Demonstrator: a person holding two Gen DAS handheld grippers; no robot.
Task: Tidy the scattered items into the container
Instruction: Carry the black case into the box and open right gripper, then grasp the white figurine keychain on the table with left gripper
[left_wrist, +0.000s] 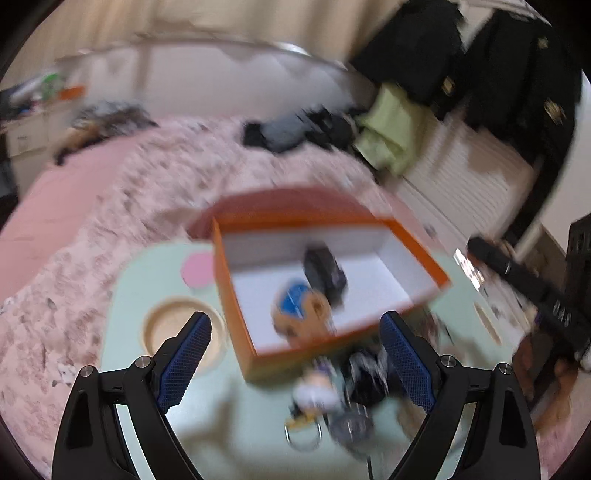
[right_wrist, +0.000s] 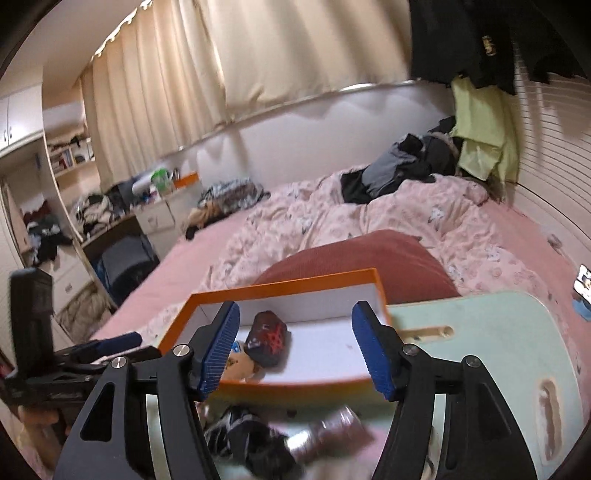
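Observation:
An orange box (left_wrist: 226, 291) with a white inside stands on a mint-green lap table (left_wrist: 147, 266) on the bed. In it lie a black pouch (left_wrist: 325, 275) with red print (right_wrist: 267, 338) and a small doll with a blue part (left_wrist: 299, 306). In front of the box (right_wrist: 280, 286), on the table, lie a small figure on a key ring (left_wrist: 317, 387), a dark crumpled item (right_wrist: 251, 435) and a blurred brownish thing (right_wrist: 332, 428). My left gripper (left_wrist: 295, 325) hangs open over the box's near edge. My right gripper (right_wrist: 295, 314) is open above the near wall, with nothing between its pads.
The table (right_wrist: 480, 332) has a round cup recess (left_wrist: 181, 328) at its left and slots at its right. A red cushion (right_wrist: 369, 254) lies behind the box. A pink quilt (right_wrist: 406, 221), piled clothes and a phone (right_wrist: 581, 282) are on the bed.

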